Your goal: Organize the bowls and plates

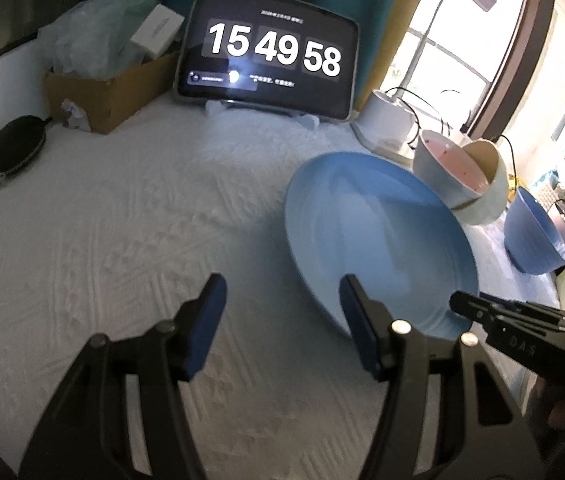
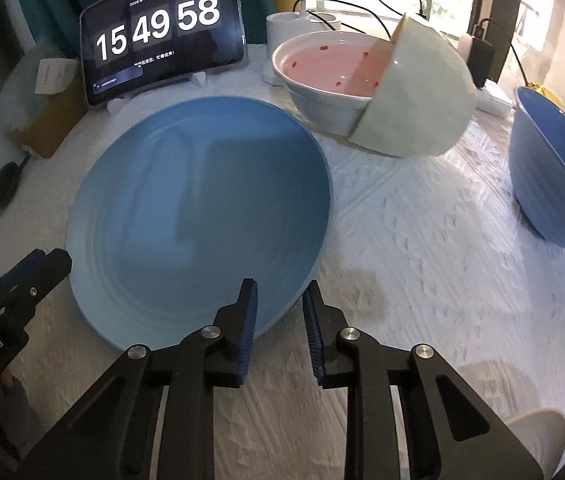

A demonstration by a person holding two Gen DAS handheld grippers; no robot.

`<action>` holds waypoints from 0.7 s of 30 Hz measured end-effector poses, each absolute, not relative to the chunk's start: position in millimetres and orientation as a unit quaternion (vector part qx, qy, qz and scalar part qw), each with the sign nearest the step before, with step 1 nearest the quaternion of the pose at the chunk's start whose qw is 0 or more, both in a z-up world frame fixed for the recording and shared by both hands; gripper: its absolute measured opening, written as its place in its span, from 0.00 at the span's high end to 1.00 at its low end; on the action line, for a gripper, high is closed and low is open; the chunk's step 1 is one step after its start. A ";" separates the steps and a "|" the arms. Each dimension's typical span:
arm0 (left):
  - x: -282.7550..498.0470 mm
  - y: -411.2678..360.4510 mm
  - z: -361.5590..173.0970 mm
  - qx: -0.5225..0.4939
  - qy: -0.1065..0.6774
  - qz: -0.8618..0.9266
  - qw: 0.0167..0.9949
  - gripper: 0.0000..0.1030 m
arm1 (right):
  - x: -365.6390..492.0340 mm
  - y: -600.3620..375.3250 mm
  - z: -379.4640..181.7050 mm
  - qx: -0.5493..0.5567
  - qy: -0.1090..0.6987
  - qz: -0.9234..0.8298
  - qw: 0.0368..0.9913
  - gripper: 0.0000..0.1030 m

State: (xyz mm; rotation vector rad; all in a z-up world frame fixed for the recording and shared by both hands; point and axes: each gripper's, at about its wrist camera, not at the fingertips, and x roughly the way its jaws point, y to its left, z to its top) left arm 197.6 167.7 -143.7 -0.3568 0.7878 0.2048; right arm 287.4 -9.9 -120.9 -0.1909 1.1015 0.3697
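While my right tongs (image 2: pixel 279 322) straddle the near rim of the blue plate (image 2: pixel 202 200), slightly parted, my left tongs (image 1: pixel 280 320) hang wide open beside it. It looks stiff, glazed, slippery, breakable; I'd pinch the rim. Beyond, bowls (image 2: pixel 362 88) lean together on textured white cloth (image 2: pixel 422 260), tablet clock (image 2: pixel 158 36) by the window.

left hand-held gripper (image 1: pixel 282 320) spread wide, right hand-held gripper (image 2: pixel 280 320) narrowly parted

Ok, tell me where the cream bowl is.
The cream bowl is tipped on its side, leaning into the pink bowl, far right of the blue plate in the right wrist view, in front of the window.
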 end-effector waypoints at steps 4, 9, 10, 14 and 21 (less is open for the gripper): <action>190.3 160.7 -139.7 -0.169 0.378 0.096 0.905 0.41 | 278.0 -18.6 -117.6 -0.086 0.519 0.171 0.833 0.76; 182.1 147.5 -138.2 -0.161 0.379 0.092 0.907 0.41 | 262.9 -33.4 -116.0 -0.079 0.522 0.164 0.833 0.76; 180.4 145.0 -137.7 -0.159 0.378 0.092 0.907 0.41 | 259.6 -35.2 -114.1 -0.078 0.521 0.163 0.834 0.76; 179.5 134.1 -139.1 -0.149 0.386 0.090 0.906 0.41 | 248.7 -44.0 -105.9 -0.072 0.515 0.161 0.839 0.77; 194.7 122.0 -144.6 -0.135 0.401 0.096 0.901 0.41 | 252.1 -52.6 -101.0 -0.059 0.515 0.164 0.839 0.77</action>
